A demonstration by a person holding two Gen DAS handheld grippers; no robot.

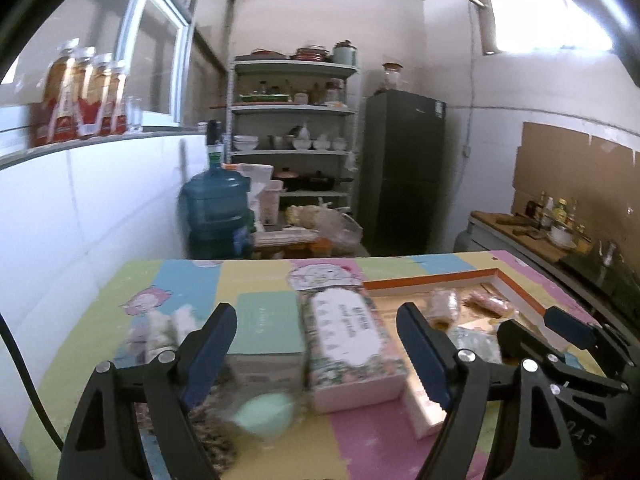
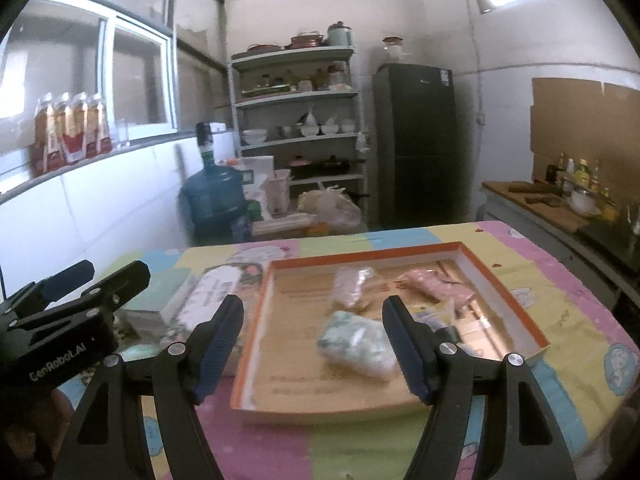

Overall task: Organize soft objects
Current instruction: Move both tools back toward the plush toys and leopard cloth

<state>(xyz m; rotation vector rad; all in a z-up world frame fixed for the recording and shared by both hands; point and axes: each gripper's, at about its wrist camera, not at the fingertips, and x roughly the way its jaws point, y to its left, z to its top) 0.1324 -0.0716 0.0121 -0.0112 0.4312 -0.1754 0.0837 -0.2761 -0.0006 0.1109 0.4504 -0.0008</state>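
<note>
Blurred mint-green lump (image 1: 266, 414) between fingers (image 1: 212, 354)

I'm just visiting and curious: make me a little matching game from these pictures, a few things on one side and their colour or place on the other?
Things:
1. tray
2. tissue box
3. egg-shaped thing
4. pink packet

Descriptions:
A. pale green, nearest the left gripper
B. orange-rimmed, in front of the right gripper
C. lies inside the tray
D. floral, left of the tray

Pairs: 1-B, 2-D, 3-A, 4-C

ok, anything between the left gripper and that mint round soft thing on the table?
Nothing visible. The left gripper is open, and the mint soft object lies low between its fingers, beside the floral box, which stands slightly right.
</note>
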